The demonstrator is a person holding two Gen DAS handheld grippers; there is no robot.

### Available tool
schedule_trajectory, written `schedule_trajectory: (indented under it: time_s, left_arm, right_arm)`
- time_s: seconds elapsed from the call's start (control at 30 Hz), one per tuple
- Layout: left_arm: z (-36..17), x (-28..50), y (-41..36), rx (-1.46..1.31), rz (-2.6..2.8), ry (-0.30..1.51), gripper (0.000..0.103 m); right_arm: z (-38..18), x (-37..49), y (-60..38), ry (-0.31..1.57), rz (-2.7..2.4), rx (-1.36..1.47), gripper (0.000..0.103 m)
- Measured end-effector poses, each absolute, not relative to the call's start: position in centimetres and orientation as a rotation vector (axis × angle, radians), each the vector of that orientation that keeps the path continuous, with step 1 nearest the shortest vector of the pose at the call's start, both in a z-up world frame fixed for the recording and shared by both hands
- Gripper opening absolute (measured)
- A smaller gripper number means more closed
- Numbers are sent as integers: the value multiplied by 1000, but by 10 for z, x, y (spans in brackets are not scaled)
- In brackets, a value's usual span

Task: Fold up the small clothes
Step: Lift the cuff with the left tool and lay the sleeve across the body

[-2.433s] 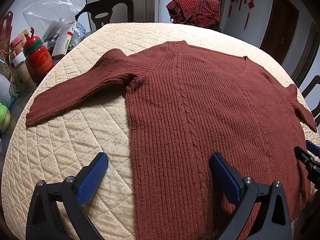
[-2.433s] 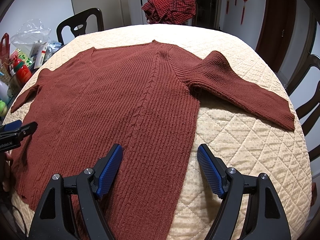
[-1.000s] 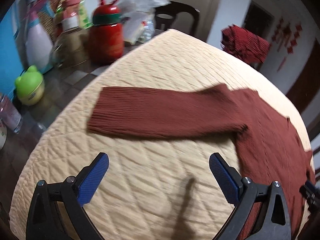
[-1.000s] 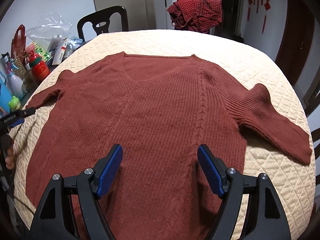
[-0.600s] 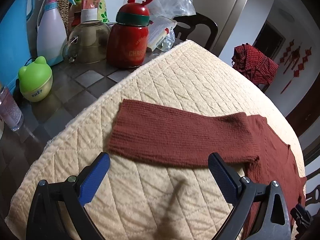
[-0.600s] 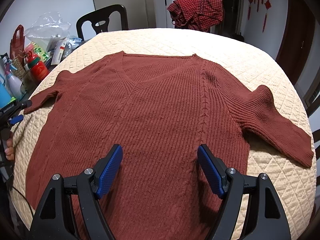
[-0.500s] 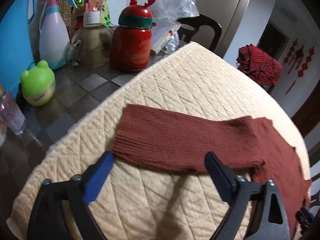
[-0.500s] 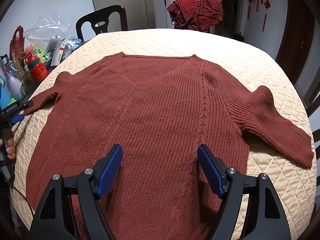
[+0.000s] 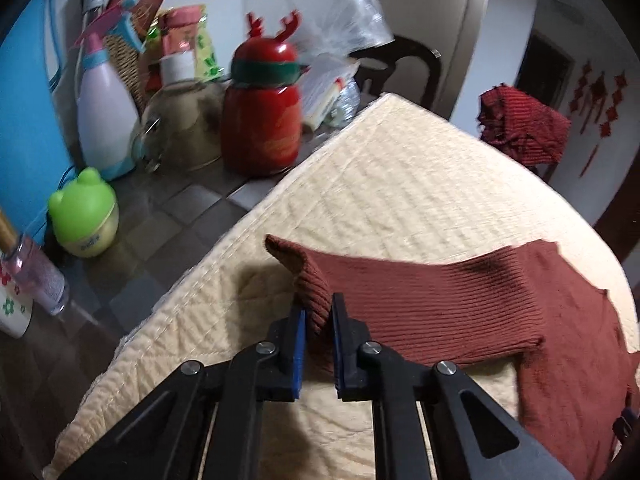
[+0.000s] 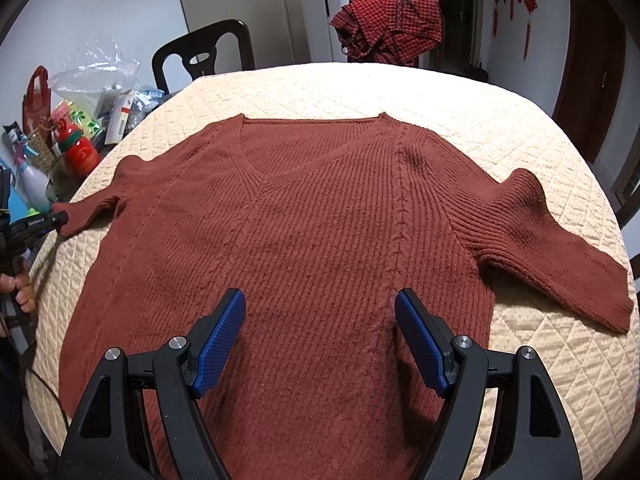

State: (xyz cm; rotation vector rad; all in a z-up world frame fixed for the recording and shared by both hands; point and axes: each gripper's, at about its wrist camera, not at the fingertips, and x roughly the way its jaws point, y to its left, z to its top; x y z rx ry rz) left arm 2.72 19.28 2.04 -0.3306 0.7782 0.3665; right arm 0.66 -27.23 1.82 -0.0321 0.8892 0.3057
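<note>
A rust-red knitted sweater lies flat, front up, on the cream quilted table cover. Its left sleeve stretches toward the table's edge. My left gripper is closing on the cuff; the blue pads pinch the bunched cuff, which is lifted off the cover. The right wrist view shows the left gripper at that cuff, held by a hand. My right gripper hovers open over the sweater's lower body with nothing between its fingers. The right sleeve lies flat.
Beyond the cover's left edge, the tiled table top holds a red antlered bottle, a glass jar, a white spray bottle, a green frog pot and a plastic bag. A red checked shirt hangs behind; a dark chair stands at the far left.
The left gripper moved up to the sleeve's cuff and its jaws closed on it, bunching and lifting the cuff. The right gripper and the sweater's body stayed still.
</note>
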Motion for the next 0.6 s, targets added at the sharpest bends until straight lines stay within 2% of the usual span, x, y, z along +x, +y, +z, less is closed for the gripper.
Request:
schedule_trajectory:
  time_s: [0.27,0.6]
  left_arm:
    - [63,50,144,-277,194,703,13]
    - [82,114,6,-155,-155,721,13]
  right_arm:
    - [16,7,-286,899,315,30,77]
    - [20,2,-303,883,293,59,77]
